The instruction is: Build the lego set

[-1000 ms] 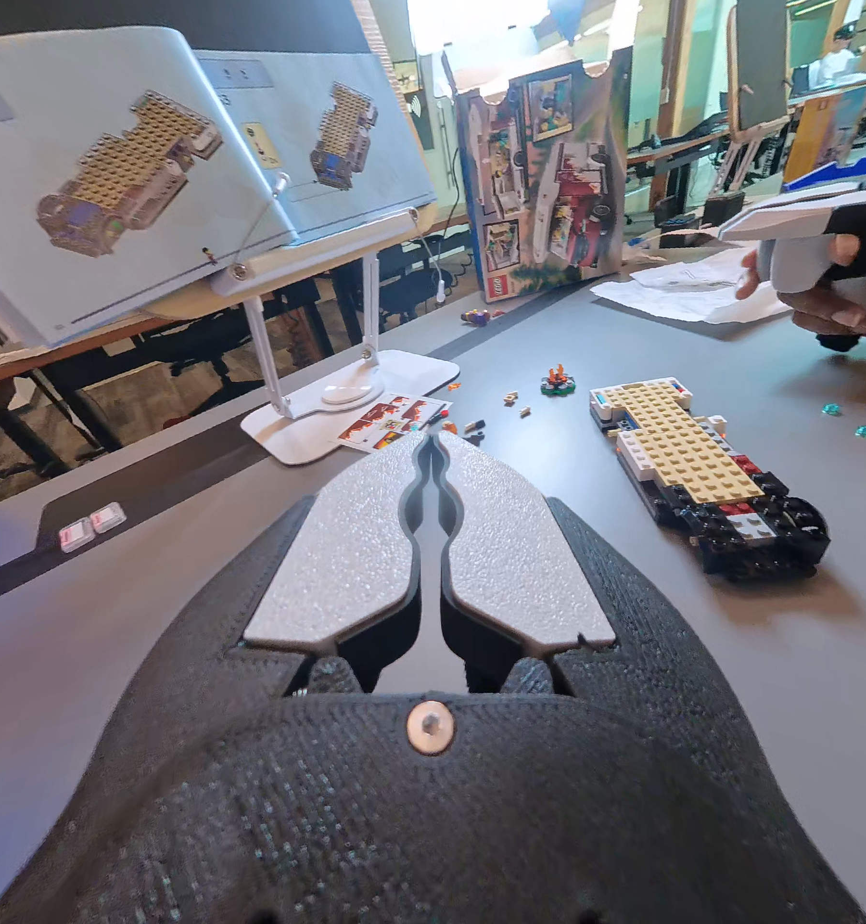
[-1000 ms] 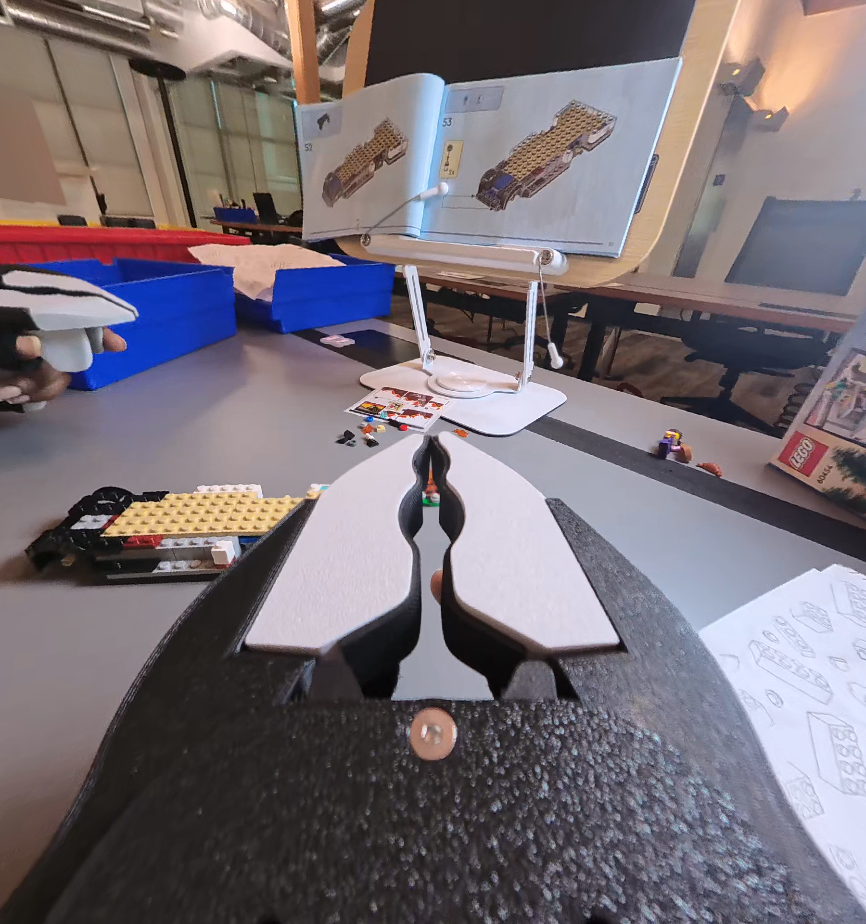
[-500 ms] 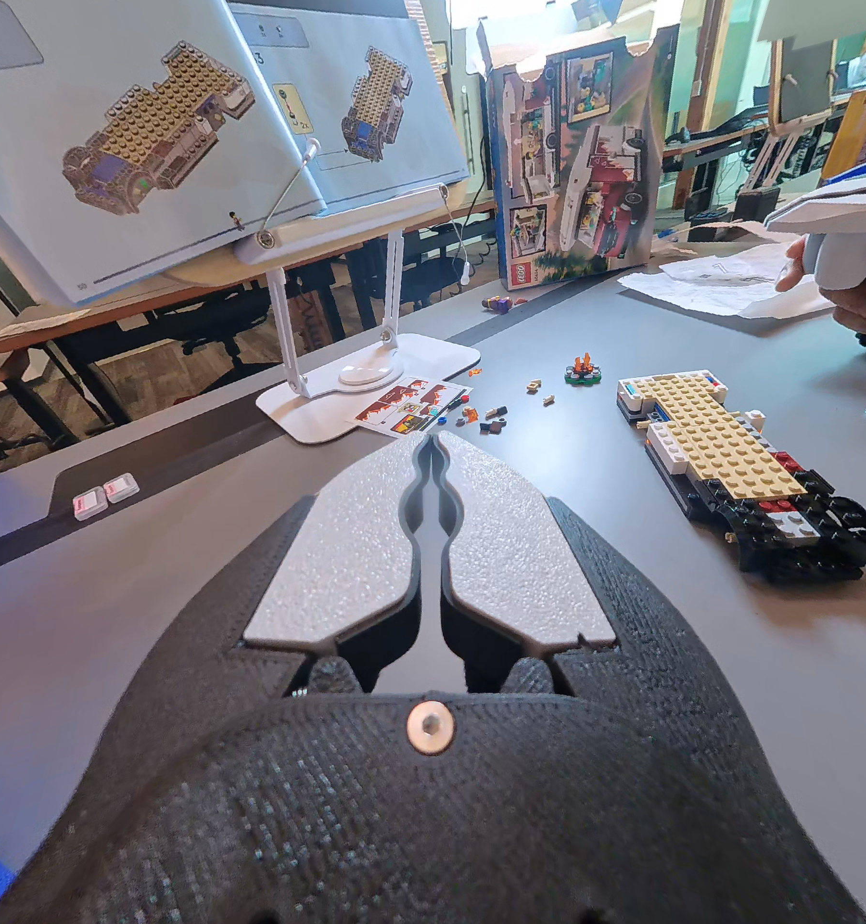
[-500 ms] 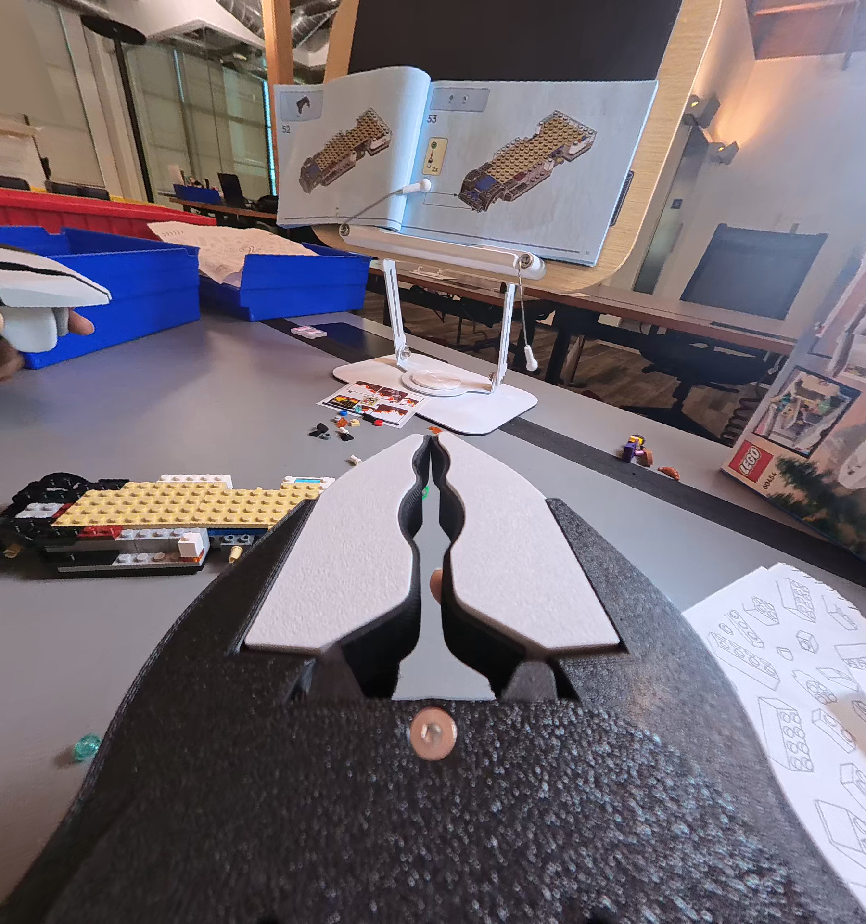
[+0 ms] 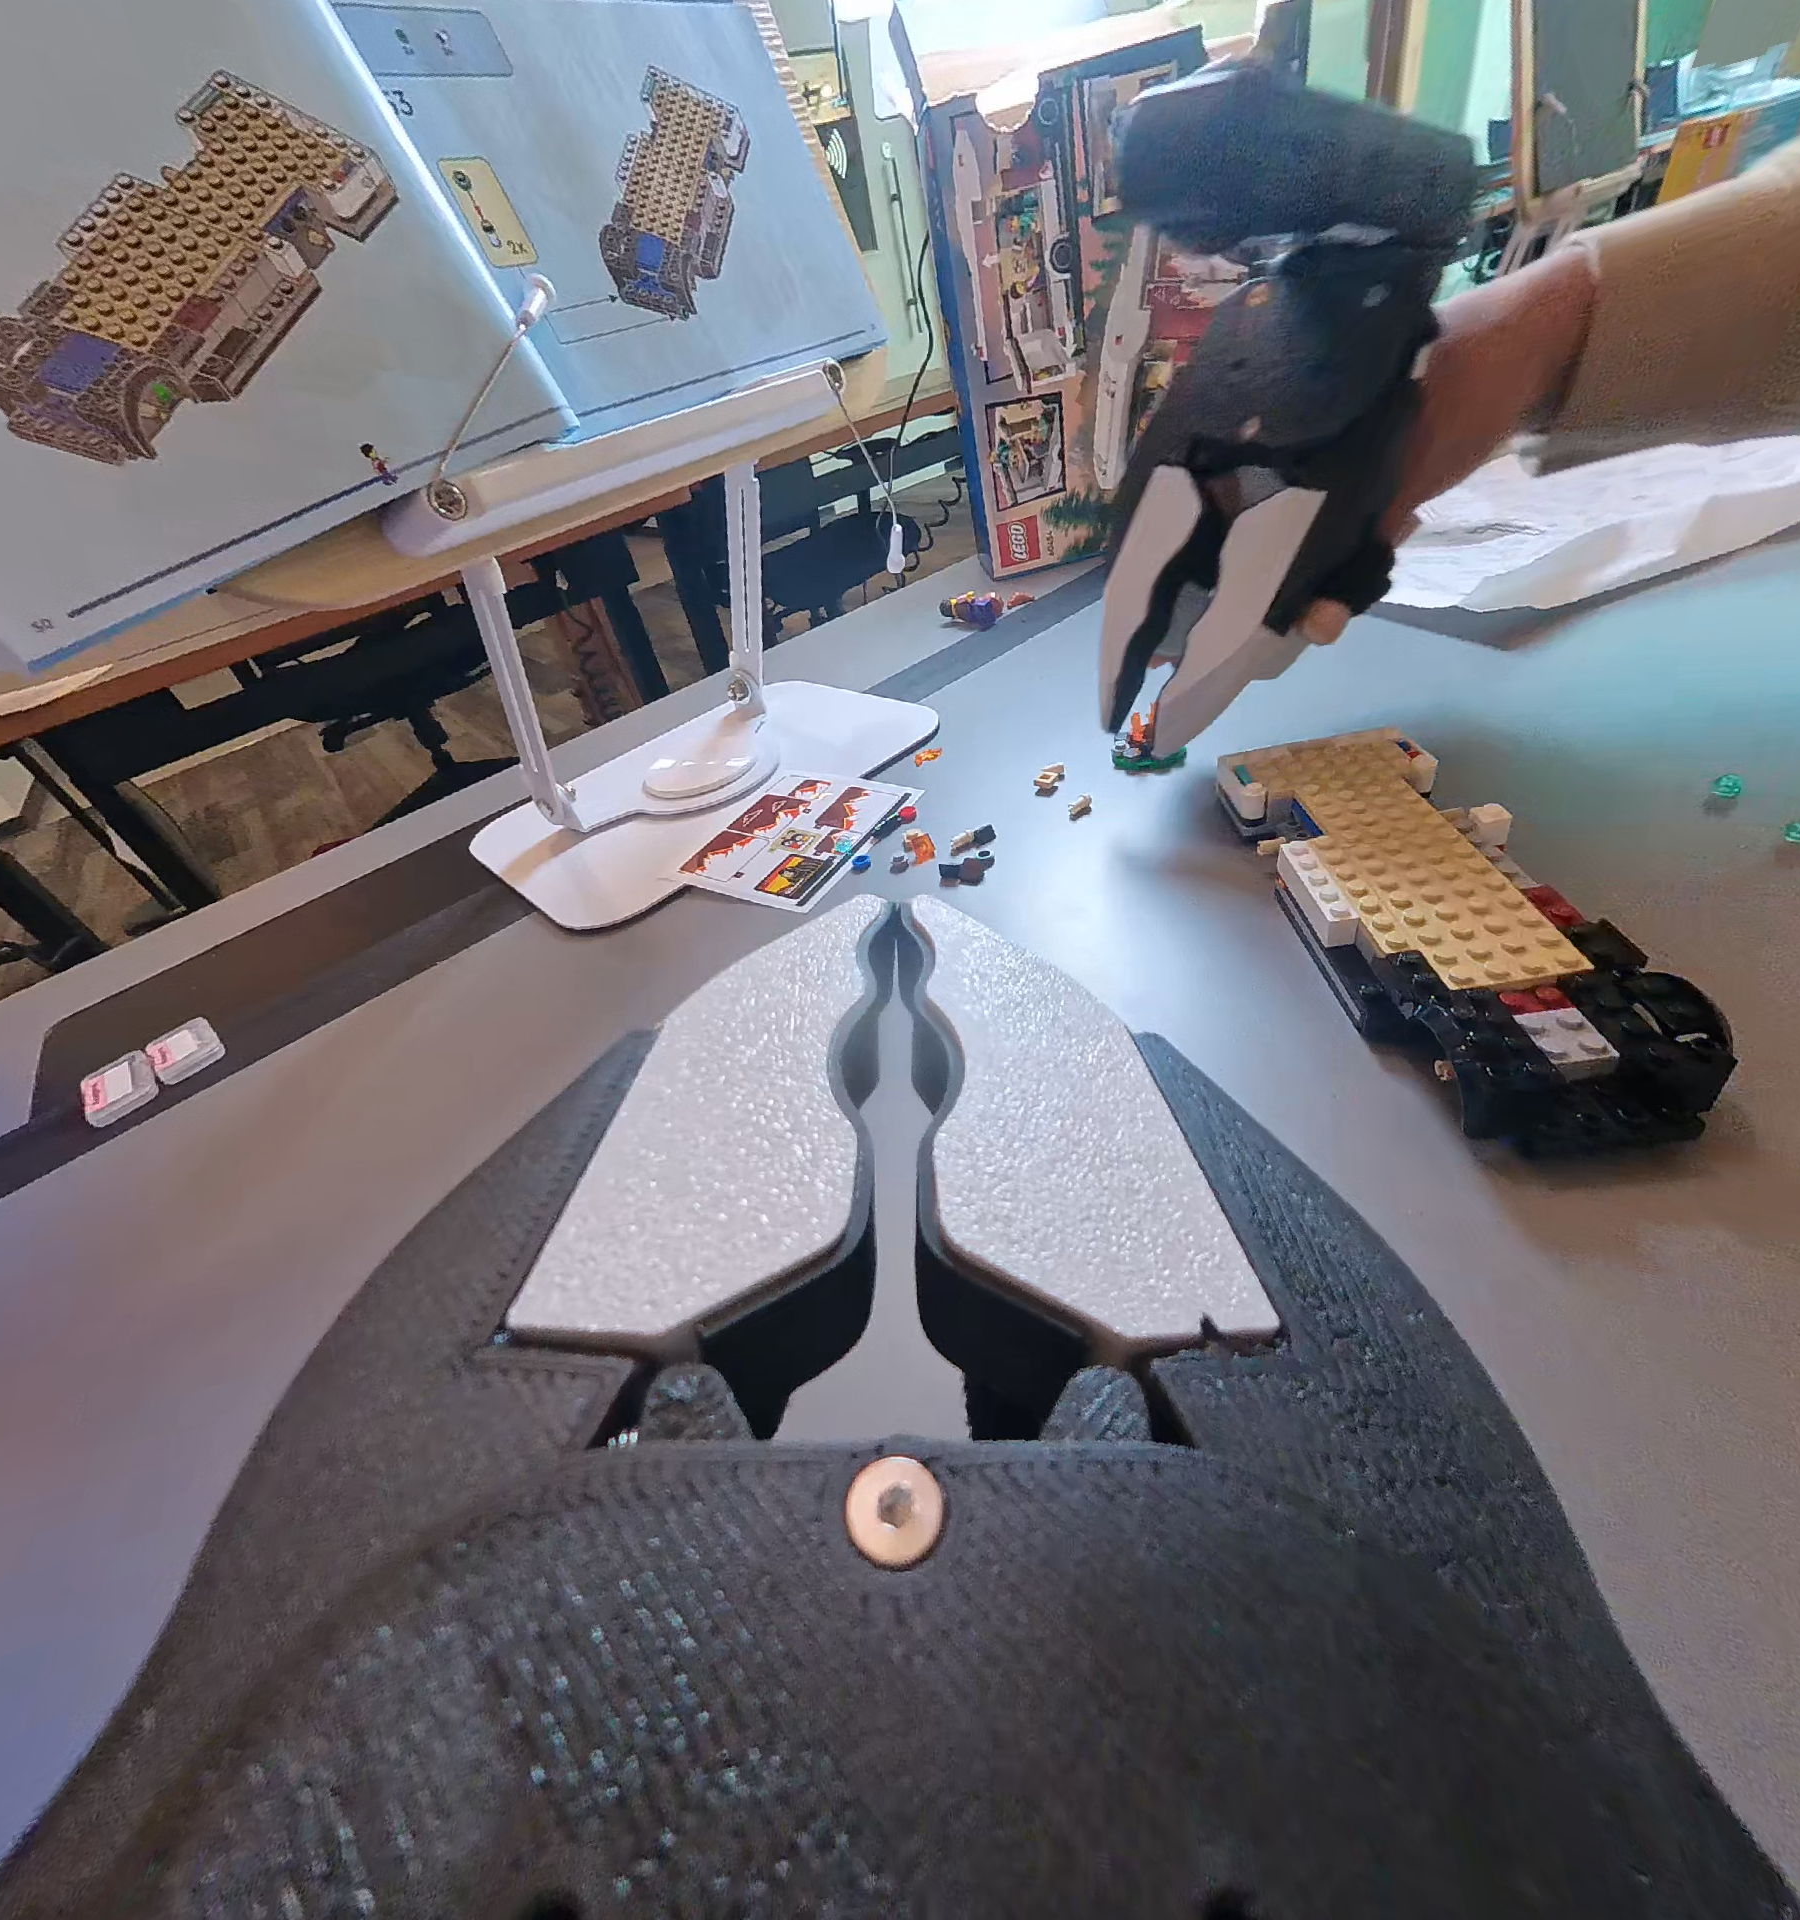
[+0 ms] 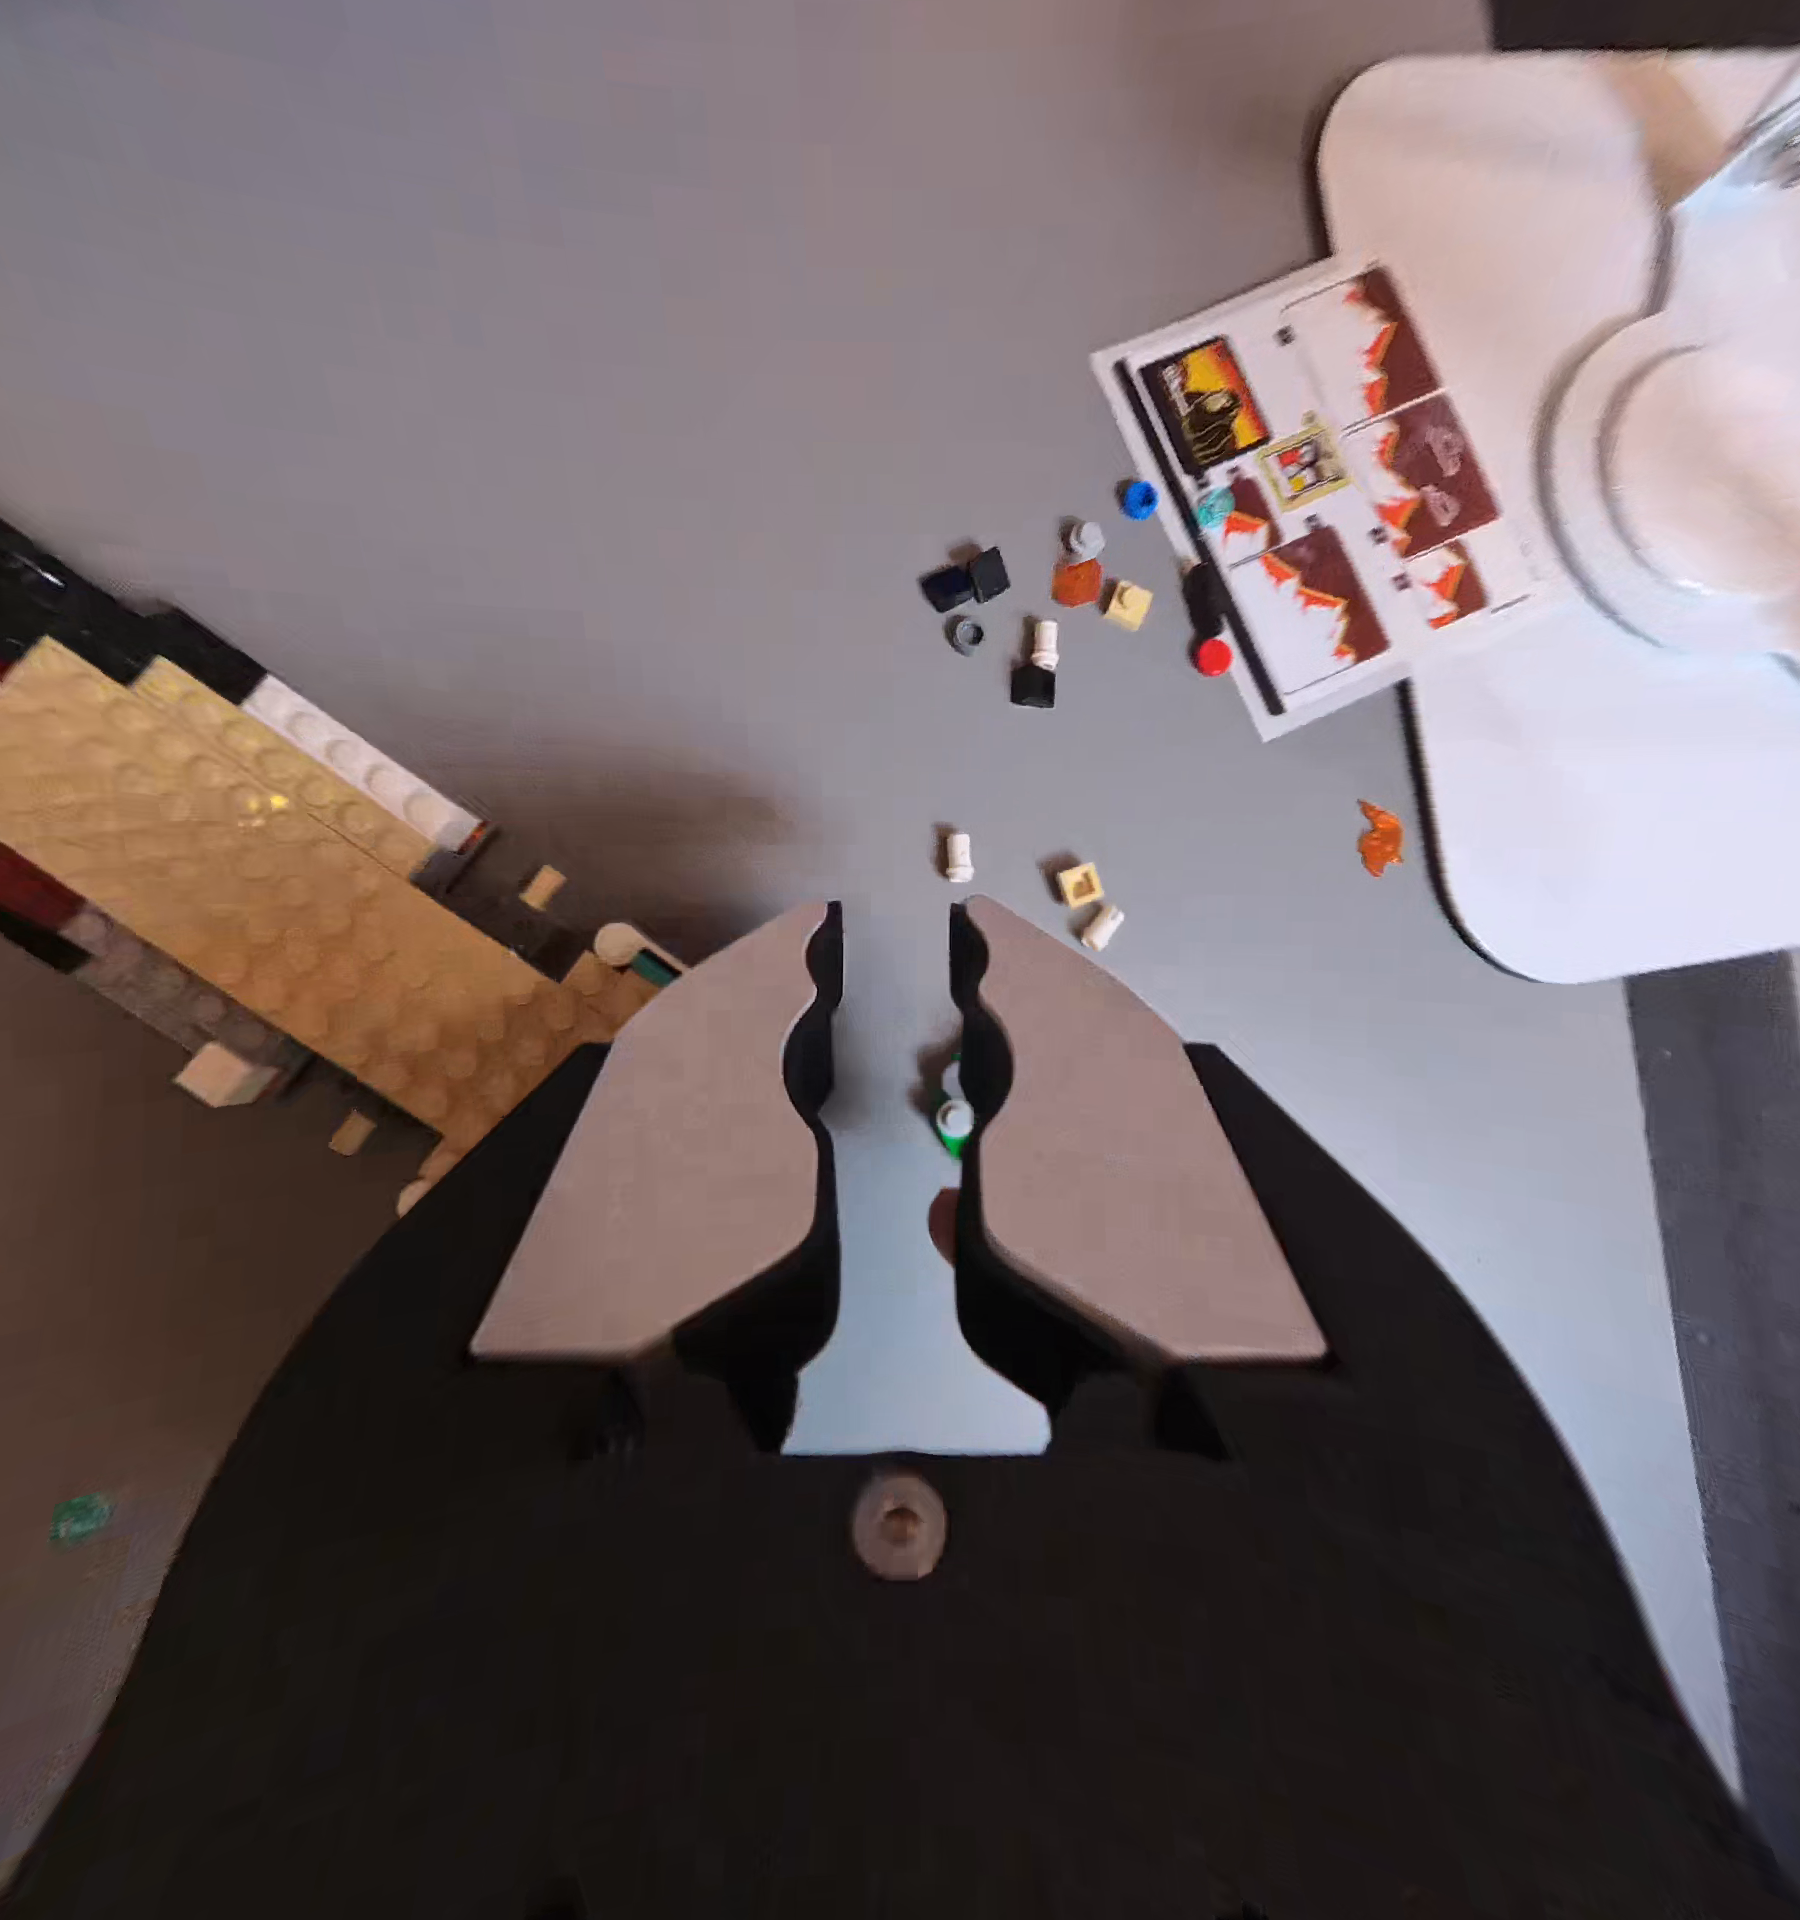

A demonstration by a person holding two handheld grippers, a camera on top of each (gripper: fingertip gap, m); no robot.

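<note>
The right hand-held gripper, earlier level at the tabletop's edge, has swung forward, tipped downward and parted its fingers over the small green round brick piece with orange flames.

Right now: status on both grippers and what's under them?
Left gripper shut, empty, above the table. Right gripper open, tips straddling small green-based piece, not clamped. Brick chassis beside it, loose bits nearby.

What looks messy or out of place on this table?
Small loose brick pieces lie scattered beside the sticker sheet. An orange flame piece sits apart by the white stand base.
</note>
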